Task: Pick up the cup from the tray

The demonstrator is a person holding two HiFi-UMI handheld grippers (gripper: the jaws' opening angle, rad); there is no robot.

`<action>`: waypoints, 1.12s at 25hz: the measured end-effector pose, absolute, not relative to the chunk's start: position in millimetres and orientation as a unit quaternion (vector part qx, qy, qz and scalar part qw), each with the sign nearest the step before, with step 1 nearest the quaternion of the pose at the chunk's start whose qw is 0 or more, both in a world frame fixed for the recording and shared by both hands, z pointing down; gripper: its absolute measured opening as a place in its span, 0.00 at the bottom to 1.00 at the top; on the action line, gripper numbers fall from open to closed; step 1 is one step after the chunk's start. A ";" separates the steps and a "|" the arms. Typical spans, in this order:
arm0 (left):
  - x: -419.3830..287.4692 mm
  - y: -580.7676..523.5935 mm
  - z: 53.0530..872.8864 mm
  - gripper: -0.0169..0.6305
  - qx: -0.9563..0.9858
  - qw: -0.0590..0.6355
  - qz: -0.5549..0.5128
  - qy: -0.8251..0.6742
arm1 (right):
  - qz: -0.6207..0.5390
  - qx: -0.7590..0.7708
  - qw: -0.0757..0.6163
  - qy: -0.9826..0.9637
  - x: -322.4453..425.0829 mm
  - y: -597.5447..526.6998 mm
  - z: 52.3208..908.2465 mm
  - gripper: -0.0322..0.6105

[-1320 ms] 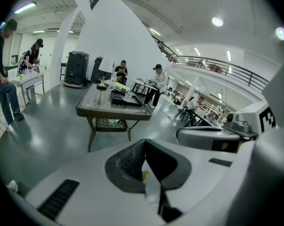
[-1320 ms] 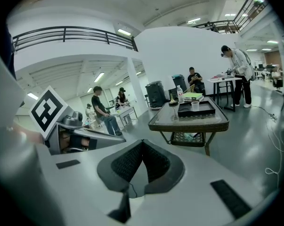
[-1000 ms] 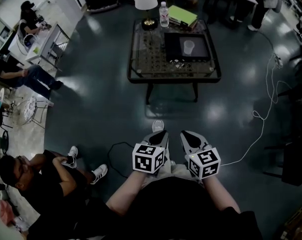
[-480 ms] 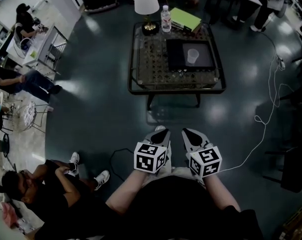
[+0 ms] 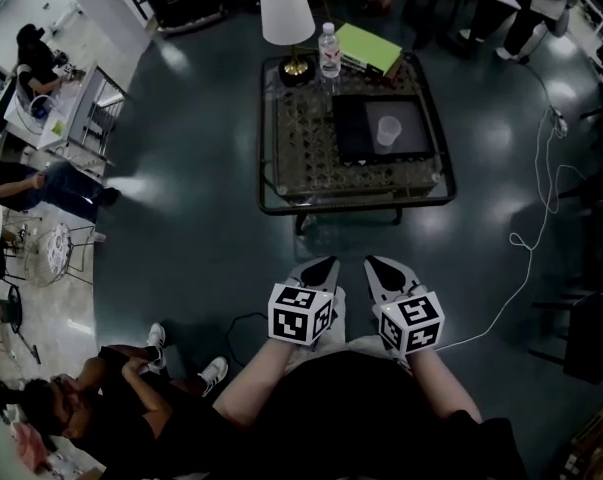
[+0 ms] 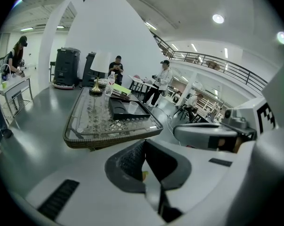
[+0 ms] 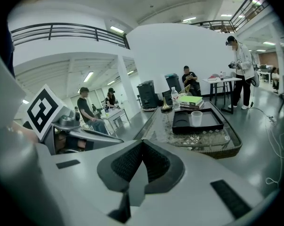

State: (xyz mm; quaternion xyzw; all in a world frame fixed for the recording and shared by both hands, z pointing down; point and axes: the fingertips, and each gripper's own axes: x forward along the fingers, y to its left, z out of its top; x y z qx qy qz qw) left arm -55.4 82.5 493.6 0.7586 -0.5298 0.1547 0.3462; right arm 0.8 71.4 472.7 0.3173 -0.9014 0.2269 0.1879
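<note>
A translucent cup (image 5: 388, 131) stands upright in a black tray (image 5: 366, 148) on the right half of a glass-topped coffee table (image 5: 301, 138), far ahead of both grippers. My left gripper (image 5: 324, 265) and right gripper (image 5: 374, 264) hang side by side at waist height, well short of the table, both shut and empty. In the left gripper view the cup (image 6: 133, 108) sits in the tray (image 6: 118, 111) beyond the shut left gripper (image 6: 144, 144). The right gripper view shows the cup (image 7: 196, 118) and tray (image 7: 182, 121) past the shut right gripper (image 7: 142, 146).
On the table's far edge stand a lamp (image 5: 286, 13), a water bottle (image 5: 328, 50) and a green book (image 5: 369, 48). A white cable (image 5: 526, 243) snakes over the floor at right. A seated person (image 5: 111, 408) is at lower left; a dark chair (image 5: 586, 338) at right.
The table, tray and cup have drifted lower and grown slightly in the head view as I come closer. Both grippers stay shut and side by side.
</note>
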 end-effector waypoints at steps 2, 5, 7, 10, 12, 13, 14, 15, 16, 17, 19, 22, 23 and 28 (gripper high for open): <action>-60.5 70.2 491.3 0.04 0.762 0.344 0.154 -0.526 | 0.225 0.324 0.187 -0.900 -4.6 59.5 470.6 0.07; -70.3 53.3 488.4 0.04 0.767 0.343 0.154 -0.520 | 0.222 0.330 0.188 -0.898 -15.0 43.5 466.6 0.07; -76.2 41.4 487.3 0.04 0.769 0.343 0.154 -0.516 | 0.220 0.333 0.189 -0.897 -21.1 33.0 464.6 0.07; -83.1 23.2 485.3 0.04 0.775 0.341 0.156 -0.509 | 0.219 0.338 0.189 -0.895 -29.2 17.7 463.4 0.07; -88.2 11.6 484.3 0.04 0.777 0.339 0.158 -0.506 | 0.218 0.340 0.190 -0.895 -35.6 8.2 463.4 0.07; -90.7 6.0 484.5 0.04 0.778 0.338 0.158 -0.505 | 0.218 0.340 0.190 -0.895 -38.7 3.5 464.0 0.07; -93.0 0.7 485.2 0.04 0.779 0.338 0.158 -0.504 | 0.217 0.341 0.191 -0.895 -41.4 -1.2 464.8 0.07; -94.9 -4.4 486.1 0.04 0.780 0.338 0.159 -0.502 | 0.216 0.342 0.192 -0.894 -43.5 -6.0 465.8 0.07; -96.4 -9.3 486.9 0.04 0.781 0.338 0.159 -0.501 | 0.216 0.343 0.192 -0.894 -45.1 -10.9 466.7 0.07; -97.7 -13.9 487.6 0.04 0.783 0.337 0.159 -0.499 | 0.215 0.346 0.192 -0.893 -46.3 -15.9 467.4 0.07; -100.9 -22.8 488.7 0.04 0.785 0.336 0.159 -0.495 | 0.213 0.350 0.191 -0.892 -49.1 -25.4 468.3 0.07; -106.0 -34.7 490.7 0.04 0.788 0.336 0.159 -0.492 | 0.213 0.357 0.191 -0.889 -52.0 -37.2 469.4 0.07; -107.0 -37.7 491.3 0.04 0.788 0.336 0.160 -0.490 | 0.214 0.360 0.190 -0.888 -52.2 -40.1 469.5 0.07; -108.0 -51.8 494.1 0.04 0.793 0.335 0.166 -0.482 | 0.220 0.376 0.185 -0.881 -49.5 -53.3 469.3 0.07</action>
